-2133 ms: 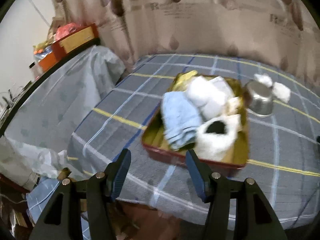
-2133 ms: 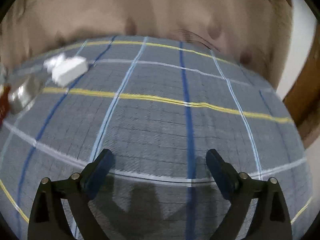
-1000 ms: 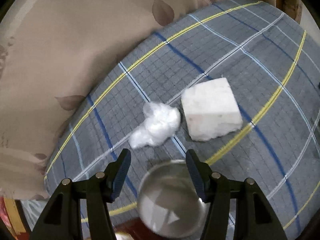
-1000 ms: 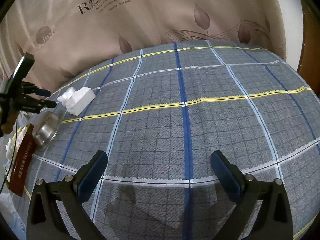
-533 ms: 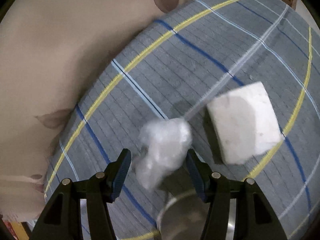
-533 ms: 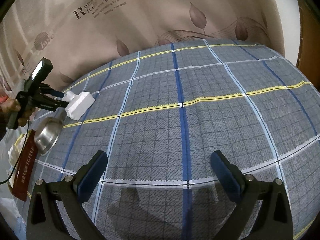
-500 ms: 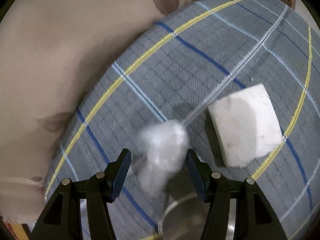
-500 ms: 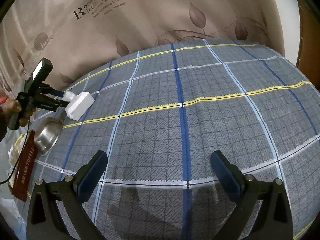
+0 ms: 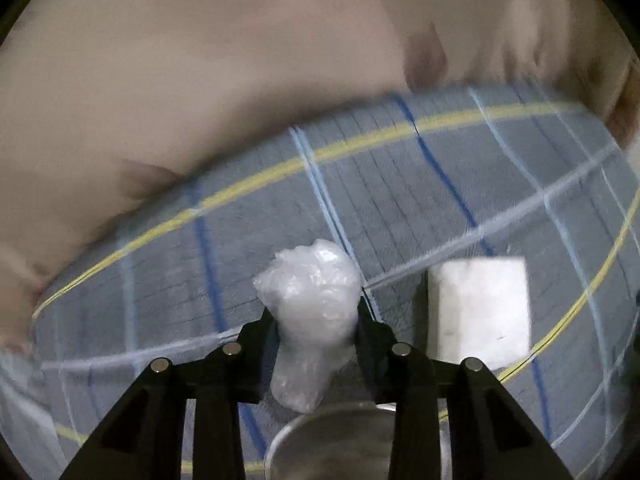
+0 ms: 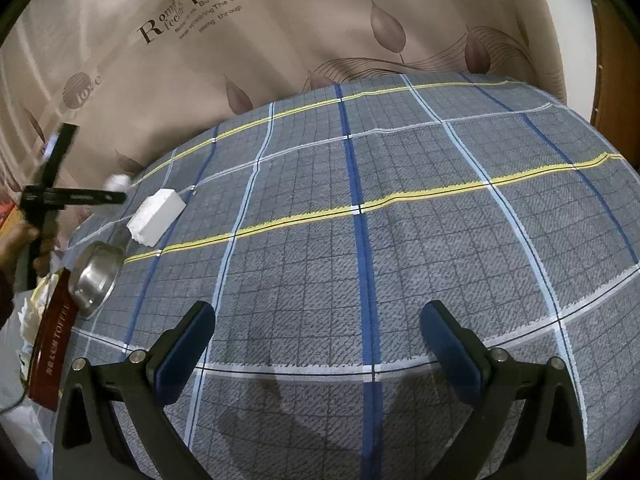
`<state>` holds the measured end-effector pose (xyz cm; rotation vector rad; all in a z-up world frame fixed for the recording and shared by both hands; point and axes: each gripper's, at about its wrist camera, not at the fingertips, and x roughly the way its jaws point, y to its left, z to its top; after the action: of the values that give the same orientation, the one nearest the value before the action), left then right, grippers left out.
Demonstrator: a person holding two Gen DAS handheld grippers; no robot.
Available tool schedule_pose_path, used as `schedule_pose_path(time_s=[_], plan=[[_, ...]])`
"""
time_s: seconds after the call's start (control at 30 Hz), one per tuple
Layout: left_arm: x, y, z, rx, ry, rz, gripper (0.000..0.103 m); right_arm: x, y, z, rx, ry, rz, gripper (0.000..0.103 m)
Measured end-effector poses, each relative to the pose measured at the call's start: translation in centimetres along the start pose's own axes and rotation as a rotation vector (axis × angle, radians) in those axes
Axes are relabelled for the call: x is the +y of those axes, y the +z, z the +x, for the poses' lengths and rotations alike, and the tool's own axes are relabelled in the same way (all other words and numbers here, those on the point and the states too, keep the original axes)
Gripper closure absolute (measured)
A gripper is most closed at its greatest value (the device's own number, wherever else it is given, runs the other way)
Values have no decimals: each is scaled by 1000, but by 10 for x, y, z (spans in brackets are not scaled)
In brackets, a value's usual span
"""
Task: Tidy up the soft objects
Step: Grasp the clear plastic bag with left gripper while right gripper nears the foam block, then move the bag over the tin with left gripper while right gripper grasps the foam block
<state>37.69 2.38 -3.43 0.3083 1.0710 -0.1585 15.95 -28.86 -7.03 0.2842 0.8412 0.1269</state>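
My left claw (image 9: 316, 316) was closing on the crumpled clear plastic bag (image 9: 310, 300), both fingers (image 9: 256, 334) pressed against its sides and the wad bulging out past the tips. In the right wrist view that bag (image 10: 116, 181) showed only as a pale blob beyond the claw's tip, and I could not tell from there whether it was clear of the cloth. I judged this the pick-up step for one of the loose soft things. The next move seemed to call for a firm enough squeeze that the slippery film would not slide out, then a carry over the steel bowl (image 9: 336, 440), which sat directly below the claw, toward the red toffee tin (image 10: 52, 352) where other soft white things (image 10: 30, 312) were already lying.

Just right of the bag lay the white foam block (image 9: 480, 312), flat on the cloth and apart from the claw; it would likely be the next item to fetch.

Further right, my right claw (image 10: 316, 344) hung wide with nothing between its blue pads (image 10: 186, 344), over bare cloth.

The surface was a bed with a grey plaid sheet (image 10: 400, 240) crossed by blue, white and yellow lines. Behind it hung a beige curtain (image 10: 280, 32) printed with brown leaves and lettering, and a wooden door frame (image 10: 616, 60) stood at the far right.
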Motion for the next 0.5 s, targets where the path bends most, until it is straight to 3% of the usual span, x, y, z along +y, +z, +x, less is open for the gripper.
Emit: schedule_pose_path(time_s=[0.17,0.37,0.5], plan=[[-17,-33,-70,-76,-27,-132,69,0,1,1,3,-6,-4,1],[-60,-111,-151,-148,-94,-221,68,0,1,2,7,-18,-10,1],[-72,-170,-192,-200,-79,-298,68,1,0,3,13,-30,-19,1]])
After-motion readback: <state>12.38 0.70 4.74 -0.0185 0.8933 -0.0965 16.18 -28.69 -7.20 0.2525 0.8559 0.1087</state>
